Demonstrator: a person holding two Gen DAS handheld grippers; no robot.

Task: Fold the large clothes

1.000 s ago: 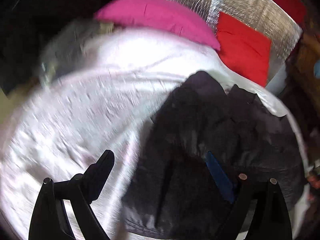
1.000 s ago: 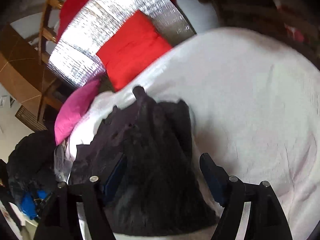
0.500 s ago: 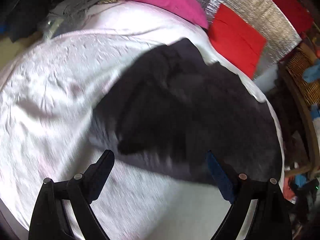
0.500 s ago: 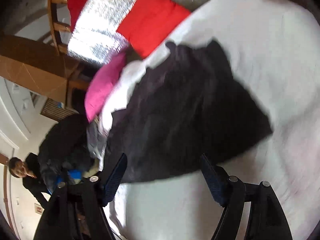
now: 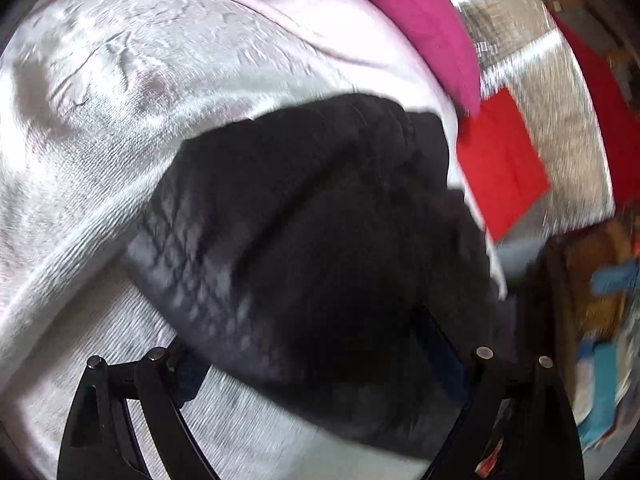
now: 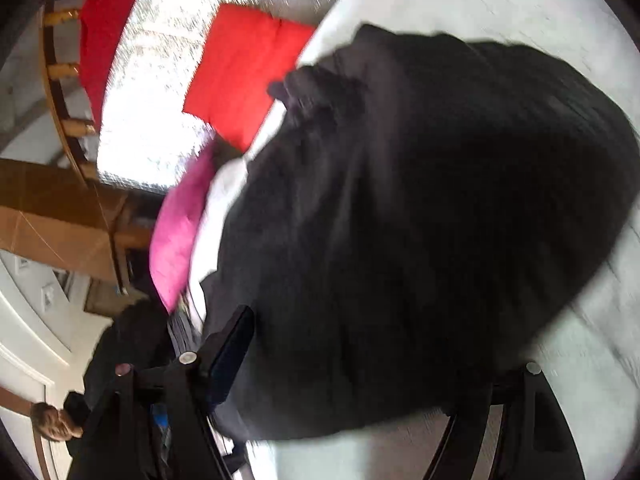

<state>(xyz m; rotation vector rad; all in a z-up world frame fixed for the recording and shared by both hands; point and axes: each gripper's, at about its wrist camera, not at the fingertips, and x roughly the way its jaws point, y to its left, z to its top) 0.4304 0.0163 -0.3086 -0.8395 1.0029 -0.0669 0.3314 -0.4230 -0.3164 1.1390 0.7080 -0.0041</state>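
Across the middle of both frames: black quilted jacket (image 5: 320, 216) (image 6: 420, 220) lying on the pale bedspread (image 5: 120, 120) (image 6: 580, 340)
Left gripper (image 5: 316, 364): fingers spread wide, jacket's near edge between them
Right gripper (image 6: 376, 356): fingers apart, straddling the jacket
Upper right, left view: magenta pillow (image 5: 420, 20), red cushion (image 5: 500, 164)

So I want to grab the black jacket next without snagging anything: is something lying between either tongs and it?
Nothing visible is. The jacket lies bare on the white bedspread, right ahead of the open left tongs and open right tongs. The pink pillow and red cushion sit beyond it.
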